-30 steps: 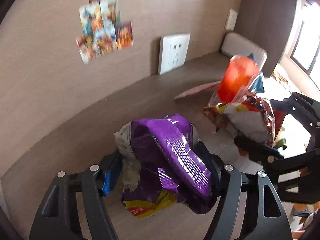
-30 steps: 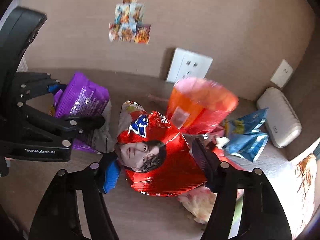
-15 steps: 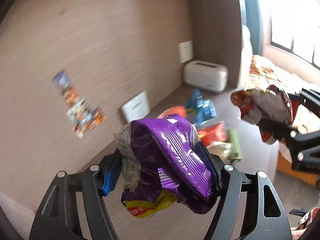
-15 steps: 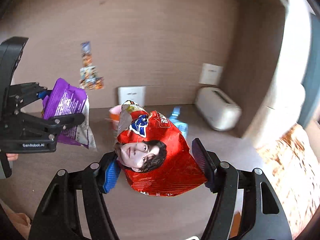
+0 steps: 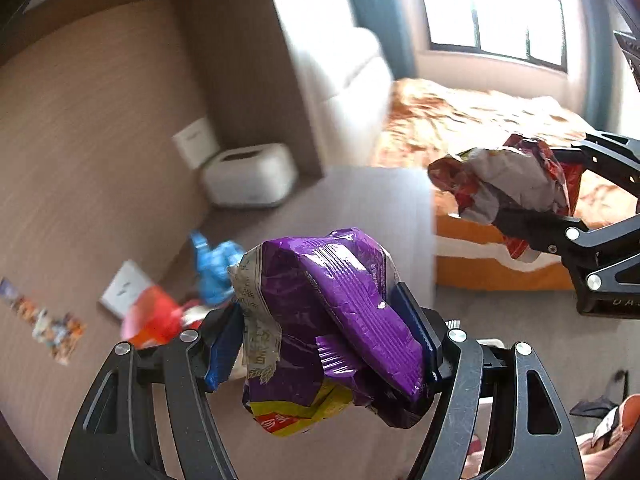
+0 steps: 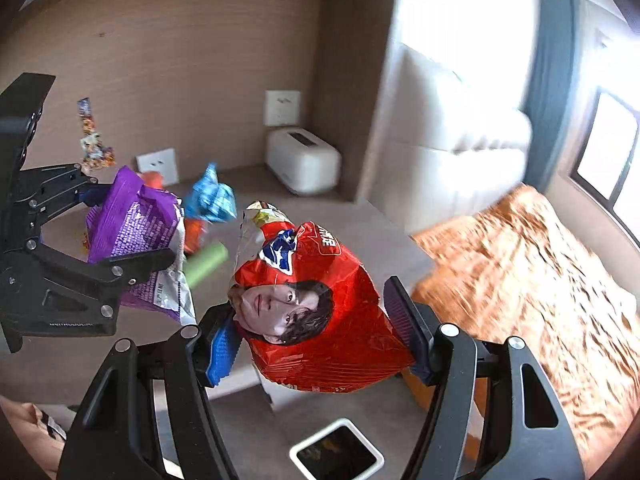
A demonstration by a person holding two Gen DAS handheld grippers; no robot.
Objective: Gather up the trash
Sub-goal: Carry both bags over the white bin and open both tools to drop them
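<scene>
My left gripper [image 5: 320, 348] is shut on a crumpled purple snack bag [image 5: 332, 320] and holds it in the air above the desk; the bag also shows in the right wrist view [image 6: 132, 236]. My right gripper [image 6: 316, 344] is shut on a red snack bag [image 6: 320, 320] with a face printed on it, held in the air past the desk's edge; the bag also shows in the left wrist view [image 5: 508, 176]. A white-rimmed bin [image 6: 336, 454] with a dark inside stands on the floor below the right gripper. More wrappers lie on the desk: a blue one [image 6: 212, 196], an orange one [image 5: 152, 316] and a green roll [image 6: 204, 264].
A white box-shaped appliance [image 6: 302, 160] stands at the desk's far corner by wall sockets [image 6: 282, 108]. A bed with an orange cover [image 6: 520, 272] lies to the right. A white padded headboard [image 6: 452, 148] and a window [image 5: 496, 8] are beyond.
Both grippers have lifted and swung right, away from the desk pile, each still holding its bag. The bed and the floor bin have come into view.
</scene>
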